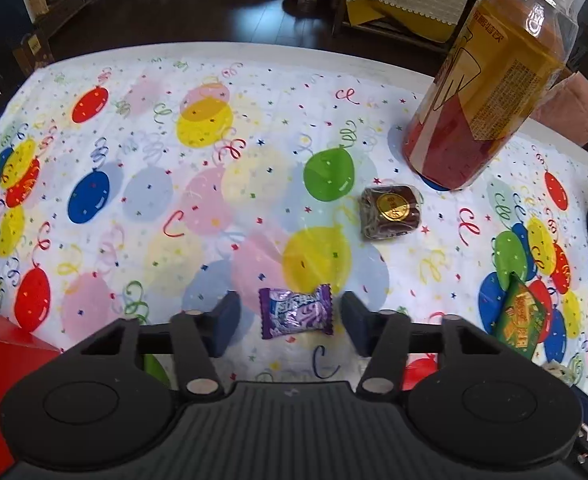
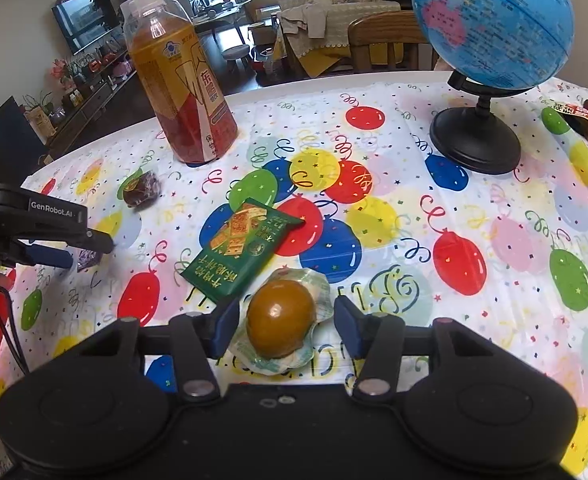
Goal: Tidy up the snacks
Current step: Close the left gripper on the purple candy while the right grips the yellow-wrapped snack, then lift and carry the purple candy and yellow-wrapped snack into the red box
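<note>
Between open jaws: purple candy [image 1: 295, 311]

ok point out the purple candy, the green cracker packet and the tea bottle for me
purple candy [image 1: 295, 312], left wrist view, middle of the wrapper
green cracker packet [image 2: 242, 250], right wrist view, centre of the printed front
tea bottle [image 2: 182, 88], right wrist view, on the label at mid-height
</note>
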